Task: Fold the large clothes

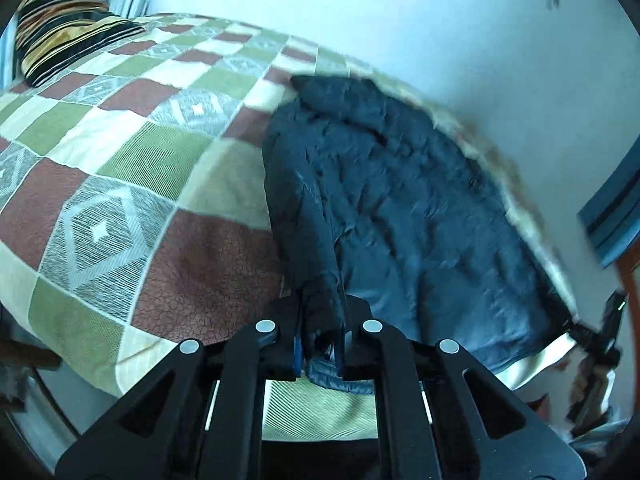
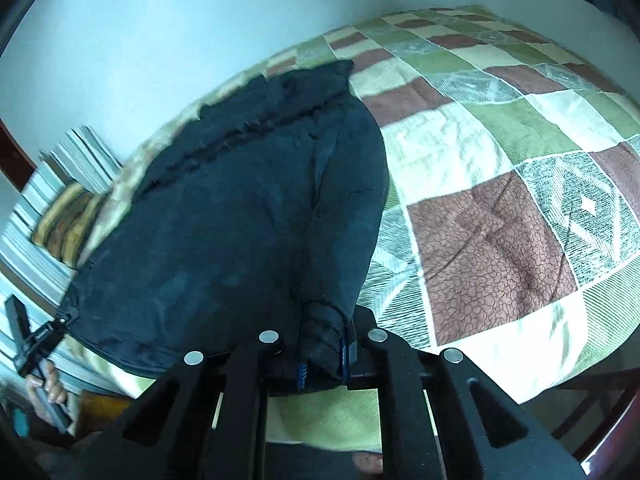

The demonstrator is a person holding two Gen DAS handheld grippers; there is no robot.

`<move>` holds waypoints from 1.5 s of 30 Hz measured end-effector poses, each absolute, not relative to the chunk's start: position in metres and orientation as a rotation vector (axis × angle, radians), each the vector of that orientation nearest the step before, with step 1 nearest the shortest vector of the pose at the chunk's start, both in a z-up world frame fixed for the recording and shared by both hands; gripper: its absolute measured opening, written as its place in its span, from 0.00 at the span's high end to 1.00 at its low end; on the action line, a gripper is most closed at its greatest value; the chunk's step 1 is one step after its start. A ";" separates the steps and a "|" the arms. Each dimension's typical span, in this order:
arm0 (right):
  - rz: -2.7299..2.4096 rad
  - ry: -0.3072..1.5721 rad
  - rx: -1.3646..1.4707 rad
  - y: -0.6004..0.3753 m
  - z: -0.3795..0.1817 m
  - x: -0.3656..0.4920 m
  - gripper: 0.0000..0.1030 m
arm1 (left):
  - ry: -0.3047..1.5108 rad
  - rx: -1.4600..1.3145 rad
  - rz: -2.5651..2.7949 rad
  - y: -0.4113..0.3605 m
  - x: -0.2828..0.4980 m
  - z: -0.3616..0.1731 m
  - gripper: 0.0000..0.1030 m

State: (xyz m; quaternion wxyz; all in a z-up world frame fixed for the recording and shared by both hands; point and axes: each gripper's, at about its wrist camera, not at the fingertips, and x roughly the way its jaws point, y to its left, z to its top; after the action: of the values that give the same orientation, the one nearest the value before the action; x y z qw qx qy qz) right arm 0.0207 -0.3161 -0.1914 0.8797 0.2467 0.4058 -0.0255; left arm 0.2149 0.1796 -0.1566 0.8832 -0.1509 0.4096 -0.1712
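Observation:
A large dark navy padded garment [image 1: 400,200] lies spread on a bed along the wall. My left gripper [image 1: 320,332] is shut on a bunched fold of its near edge, with cloth pinched between the blue pads. In the right wrist view the same garment [image 2: 240,200] fills the middle, and my right gripper [image 2: 324,356] is shut on another bunched part of its near hem. Each view also catches the other gripper at a garment corner: the right gripper [image 1: 600,328] at the right edge, and the left gripper [image 2: 36,340] at the lower left, held by a hand [image 2: 46,388].
A patchwork quilt [image 1: 140,160] of green, brown, cream and grey squares covers the bed [image 2: 500,160]. A striped gold and black pillow [image 1: 68,20] sits at the far corner. A pale wall [image 1: 400,8] runs along the bed's far side. Dark wooden furniture [image 2: 600,420] stands below the bed's near edge.

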 end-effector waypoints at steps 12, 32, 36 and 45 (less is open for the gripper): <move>0.056 0.645 0.555 -0.337 -0.116 0.086 0.90 | 0.689 -0.352 -0.383 0.164 0.277 -0.072 0.91; -0.059 0.765 0.597 -0.393 -0.157 0.320 0.90 | 0.814 -0.230 -0.200 0.105 0.510 -0.119 0.91; -0.107 0.864 0.593 -0.398 -0.197 0.346 0.90 | 0.881 -0.197 -0.169 0.097 0.533 -0.152 0.90; -0.108 0.907 0.601 -0.399 -0.216 0.352 0.89 | 0.915 -0.155 -0.177 0.091 0.544 -0.181 0.89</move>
State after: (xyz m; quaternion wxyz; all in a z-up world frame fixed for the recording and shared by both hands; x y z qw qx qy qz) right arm 0.3523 -0.3995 -0.2165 0.8543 0.2858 0.4311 -0.0511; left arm 0.5444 0.0910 -0.1813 0.8905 -0.0748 0.4406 -0.0853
